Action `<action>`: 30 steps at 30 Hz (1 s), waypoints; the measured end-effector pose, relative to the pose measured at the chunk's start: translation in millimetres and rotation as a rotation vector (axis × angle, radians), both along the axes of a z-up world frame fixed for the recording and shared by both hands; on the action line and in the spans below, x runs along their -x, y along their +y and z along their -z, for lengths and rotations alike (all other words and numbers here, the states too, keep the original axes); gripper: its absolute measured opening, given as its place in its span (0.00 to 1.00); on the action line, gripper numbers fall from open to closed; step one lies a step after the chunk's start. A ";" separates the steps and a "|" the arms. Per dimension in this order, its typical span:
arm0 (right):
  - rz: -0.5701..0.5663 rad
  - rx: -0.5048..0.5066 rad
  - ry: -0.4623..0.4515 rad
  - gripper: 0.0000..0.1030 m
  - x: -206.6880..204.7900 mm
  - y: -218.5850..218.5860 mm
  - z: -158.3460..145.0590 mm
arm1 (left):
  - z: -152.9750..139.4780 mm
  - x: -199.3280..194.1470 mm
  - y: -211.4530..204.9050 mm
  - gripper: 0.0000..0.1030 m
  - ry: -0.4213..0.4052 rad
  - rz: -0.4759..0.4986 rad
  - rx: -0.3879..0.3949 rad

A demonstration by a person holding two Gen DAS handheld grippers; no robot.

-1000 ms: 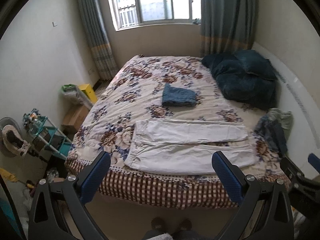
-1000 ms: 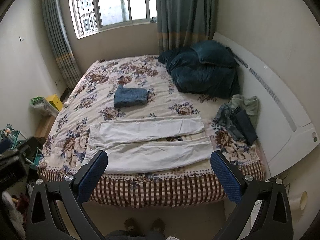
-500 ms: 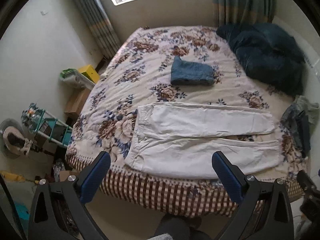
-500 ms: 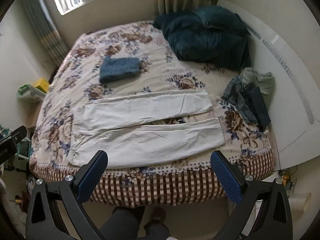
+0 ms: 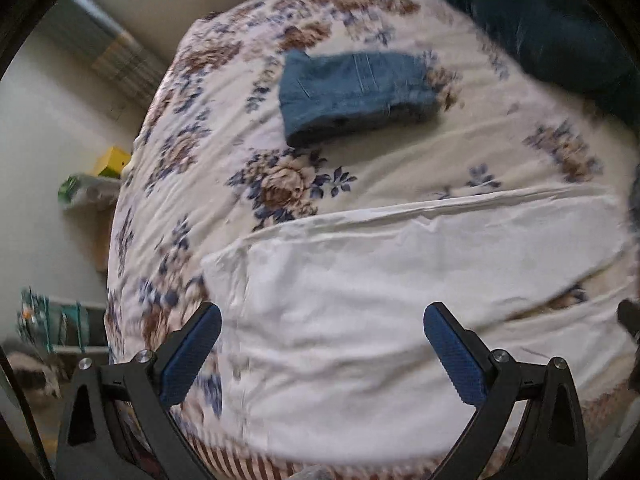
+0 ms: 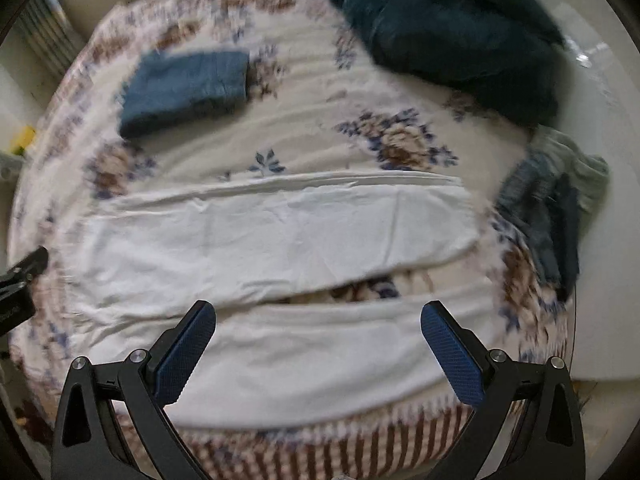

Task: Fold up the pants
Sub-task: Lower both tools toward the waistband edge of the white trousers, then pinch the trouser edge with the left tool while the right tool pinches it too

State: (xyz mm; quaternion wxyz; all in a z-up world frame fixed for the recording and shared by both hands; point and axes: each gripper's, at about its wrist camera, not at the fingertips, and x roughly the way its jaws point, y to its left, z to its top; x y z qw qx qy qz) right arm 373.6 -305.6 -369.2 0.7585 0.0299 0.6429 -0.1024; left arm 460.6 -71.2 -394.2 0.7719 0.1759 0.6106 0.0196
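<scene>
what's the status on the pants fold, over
Left gripper and right gripper open, empty. White pants flat on bed, unfolded. Nothing in the way.

Both views motion-blurred, worst toward the rims.

Left wrist view: white pants [image 5: 360, 300] smeared along the near edge; the waistband line cannot be traced. The far ends of both legs run out past the right rim. Dark bedding [image 5: 560, 20] cut off at the top right. Shelf rack [image 5: 52, 320] on the floor at left too blurred to make out what it holds. A dark object [image 5: 630, 320] at the right rim is only partly in frame.

Right wrist view: floral bedspread [image 6: 280, 80] pattern smeared at the far and left edges. Clothes pile [image 6: 552, 200] at right blurred; separate garments not distinguishable. Folded jeans [image 6: 184, 88] soft-edged. A black part [image 6: 20, 280] at the left rim is cut off.
</scene>
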 end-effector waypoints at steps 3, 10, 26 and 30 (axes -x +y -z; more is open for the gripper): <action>-0.024 0.022 0.076 1.00 -50.3 -11.4 74.5 | 61.1 -33.7 -2.6 1.00 0.066 0.010 -0.012; -0.157 0.085 0.248 1.00 -133.3 -31.7 221.1 | 173.3 -92.3 -28.2 0.87 0.202 0.110 -0.015; -0.488 -0.157 0.286 0.00 -208.7 -18.2 276.1 | 204.9 -141.9 -39.6 0.87 0.406 0.395 0.086; -0.451 -0.242 0.239 0.00 -206.7 -29.8 263.0 | 203.5 -145.4 -52.2 0.87 0.420 0.454 0.060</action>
